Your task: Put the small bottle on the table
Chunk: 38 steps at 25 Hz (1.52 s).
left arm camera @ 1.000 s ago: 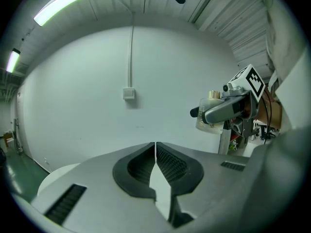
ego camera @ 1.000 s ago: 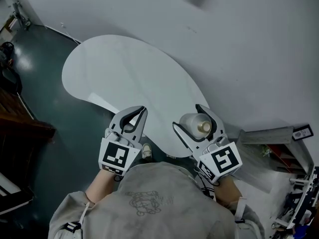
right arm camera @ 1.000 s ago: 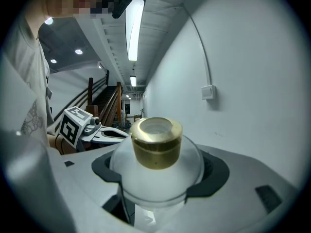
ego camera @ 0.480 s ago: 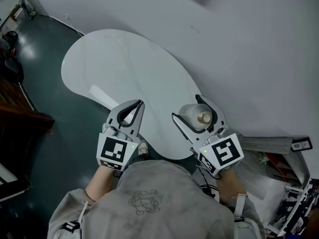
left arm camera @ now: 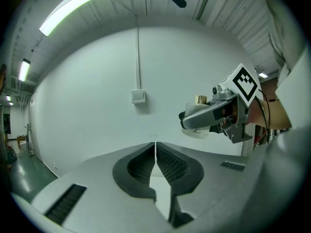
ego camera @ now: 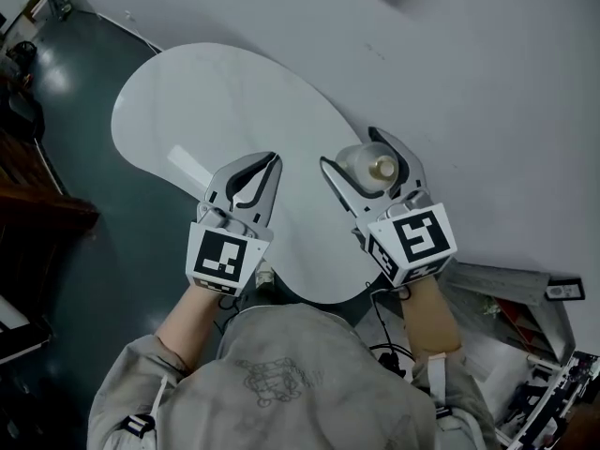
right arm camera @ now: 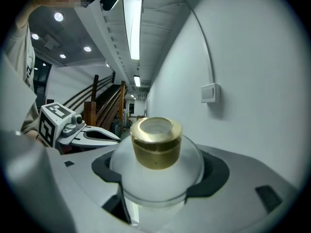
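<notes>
**Holding one small bottle over the table edge by the wall**

Head view: one white, rounded table [ego camera: 216, 101] stands against a pale wall [ego camera: 469, 82] on a dark green floor [ego camera: 84, 251]. Two grippers reach over its near edge, each carrying one marker cube. The left gripper [ego camera: 273, 158] has its jaws pressed together with nothing in them. The right gripper [ego camera: 349, 148] clamps the single small bottle [ego camera: 364, 162], a frosted white one with a gold cap [ego camera: 382, 167], upright between its jaws. The bottle sits over the table's right part, close to the wall. Whether its base touches the top cannot be told here. The tabletop carries nothing else. Dark wooden furniture [ego camera: 37, 223] stands off to the left, and a cluttered rack [ego camera: 553, 382] sits at the lower right.

Left gripper view: the two ribbed pads of the left gripper [left arm camera: 155, 149] meet along one thin line, with nothing between them. Ahead and to the right hangs the right gripper [left arm camera: 194, 118] with the bottle [left arm camera: 201, 131] in it. One wall box [left arm camera: 138, 96] is mounted on the wall behind.

Right gripper view: the bottle [right arm camera: 155, 178] fills the space between the jaws of the right gripper [right arm camera: 160, 181], both dark pads hugging its round shoulder, with the cap [right arm camera: 156, 142] uppermost. The left gripper [right arm camera: 97, 135] shows at the left, and wooden stair rails [right arm camera: 104, 101] stand behind it.
</notes>
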{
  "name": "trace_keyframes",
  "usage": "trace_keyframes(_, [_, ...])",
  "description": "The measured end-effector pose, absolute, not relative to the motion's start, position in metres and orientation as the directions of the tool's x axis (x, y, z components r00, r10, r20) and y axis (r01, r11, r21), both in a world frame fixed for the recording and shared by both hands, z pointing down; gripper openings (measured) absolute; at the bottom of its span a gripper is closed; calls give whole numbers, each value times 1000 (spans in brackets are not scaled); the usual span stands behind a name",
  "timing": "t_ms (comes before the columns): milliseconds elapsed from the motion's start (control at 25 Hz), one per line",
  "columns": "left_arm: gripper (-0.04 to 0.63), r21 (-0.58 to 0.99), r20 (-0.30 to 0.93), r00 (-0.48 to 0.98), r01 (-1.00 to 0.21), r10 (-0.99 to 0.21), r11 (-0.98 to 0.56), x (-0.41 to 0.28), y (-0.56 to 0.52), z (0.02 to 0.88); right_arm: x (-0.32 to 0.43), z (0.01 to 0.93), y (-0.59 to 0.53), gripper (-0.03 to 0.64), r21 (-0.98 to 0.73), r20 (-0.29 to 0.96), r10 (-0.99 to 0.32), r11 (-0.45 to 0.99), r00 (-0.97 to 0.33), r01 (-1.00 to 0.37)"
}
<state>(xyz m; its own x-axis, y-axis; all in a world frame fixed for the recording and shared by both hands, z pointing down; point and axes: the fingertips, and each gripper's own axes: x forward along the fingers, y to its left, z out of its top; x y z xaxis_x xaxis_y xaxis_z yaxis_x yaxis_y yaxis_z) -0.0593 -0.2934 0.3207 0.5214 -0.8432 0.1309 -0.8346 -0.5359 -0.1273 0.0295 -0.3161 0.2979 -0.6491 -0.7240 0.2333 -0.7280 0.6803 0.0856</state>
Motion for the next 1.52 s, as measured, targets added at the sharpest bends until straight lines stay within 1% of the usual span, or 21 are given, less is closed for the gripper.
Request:
trace_keyframes(120, [25,-129,119,494,-852,-861,-507,-61,-318,323,29,311,-345,337,86,251,-735,665,-630,-742])
trace_keyframes(360, [23,-154,145,473,-857,-869,-492,-61,-363,346,27,349,-396,337,101,307,-748,640,-588,-761])
trace_keyframes(560, [20,-115,160,479,-860,-863,-498,-63,-399,371,23,393,-435,337,87,362,-739,634,-569,-768])
trace_keyframes(760, [18,-96,201,474,-862,-857,-499,-68,-425,408,16,441,-465,337,38,406,-716,634,-568,-772])
trace_keyframes(960, [18,-68,243,480,-859,-843,-508,-68,-444,453,15,501,-490,336,25,464,-702,620,-540,-784])
trace_keyframes(1240, [18,14,316,527,-834,-789,-552,-59,-460,513,13,584,-513,336,-23,538,-673,590,-507,-807])
trace_keyframes(1520, [18,11,385,534,-819,-753,-574,-49,-471,569,19,649,-527,336,-58,590,-654,550,-473,-833])
